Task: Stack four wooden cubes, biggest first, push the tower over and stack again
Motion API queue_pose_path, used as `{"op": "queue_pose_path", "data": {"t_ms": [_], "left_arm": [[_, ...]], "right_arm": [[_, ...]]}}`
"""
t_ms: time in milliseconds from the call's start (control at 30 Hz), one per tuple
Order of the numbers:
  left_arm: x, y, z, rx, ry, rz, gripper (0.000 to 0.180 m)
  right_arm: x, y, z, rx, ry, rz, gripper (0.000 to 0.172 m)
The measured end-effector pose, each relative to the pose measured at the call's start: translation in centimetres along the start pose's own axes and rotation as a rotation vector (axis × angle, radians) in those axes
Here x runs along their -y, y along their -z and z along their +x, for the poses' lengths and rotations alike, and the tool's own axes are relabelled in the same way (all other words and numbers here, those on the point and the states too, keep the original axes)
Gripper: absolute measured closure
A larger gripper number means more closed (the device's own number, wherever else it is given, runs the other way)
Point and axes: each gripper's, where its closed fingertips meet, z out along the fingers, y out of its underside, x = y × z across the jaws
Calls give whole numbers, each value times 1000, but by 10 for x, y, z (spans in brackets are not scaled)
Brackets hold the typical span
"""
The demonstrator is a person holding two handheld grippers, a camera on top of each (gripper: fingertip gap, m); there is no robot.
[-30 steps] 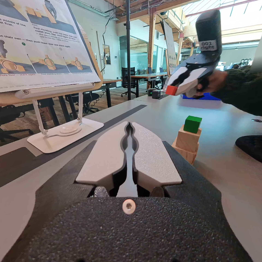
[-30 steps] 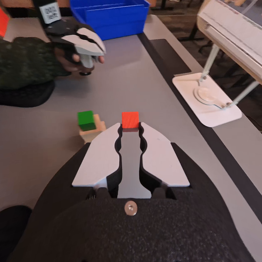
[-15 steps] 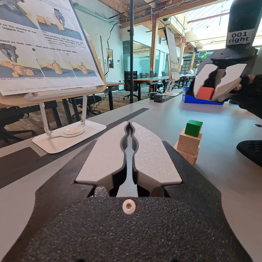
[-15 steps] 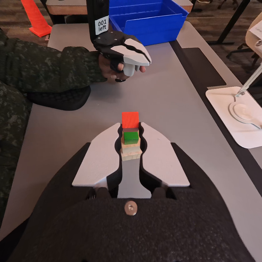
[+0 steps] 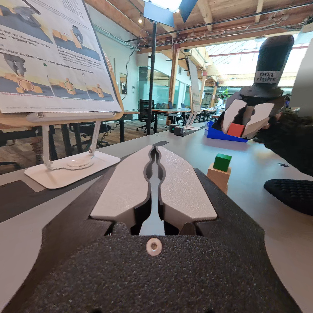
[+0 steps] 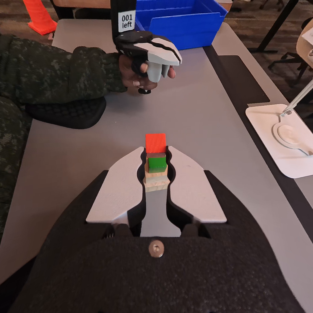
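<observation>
The right gripper [image 6: 155, 149] is clenched on a red cube [image 6: 155, 143], both white fingertips pressed to its sides, and holds it in the air directly above a small tower near the middle of the grey table [image 6: 194, 101]. The tower is a green cube [image 6: 156, 161] on a smaller wooden block [image 5: 218, 175], which sits on a wider wooden block [image 6: 156, 185]. The left gripper [image 5: 155, 149] is clenched on nothing, its fingertips meeting, and hovers low over the table beside the tower, toward the edge where the white stand base [image 5: 72, 167] rests.

Judged from this, the red cube would best come straight down, kept level and square to the green one, with the fingers parting only once its underside rests flat; the green top is small, so any sideways drift could topple the stack.

The left wrist view shows the tower from the side: the clear air between red cube and green cube, and the instruction sheet [image 5: 50, 55] propped on the stand. It hides much of the lower block behind the gripper body. The right wrist view looks down the fingers, so that gap is hard to read, but it shows how the cubes line up, the blue bin [image 6: 183, 25] at the table's far end, an orange cone [image 6: 39, 17] on the floor beyond, and the black pad [image 6: 67, 115] under the person's sleeve [image 6: 50, 74].
</observation>
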Motion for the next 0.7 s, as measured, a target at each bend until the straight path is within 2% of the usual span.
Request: {"op": "queue_pose_path", "data": {"t_ms": [133,700], "left_arm": [[-1,0,7,-57,2,-3,180],[-2,1,8,-84,-5,-17,180]], "right_arm": [[-8,-2,1,9,-12,-14,150],[-14,-18,-6,52,11,-105,150]]}}
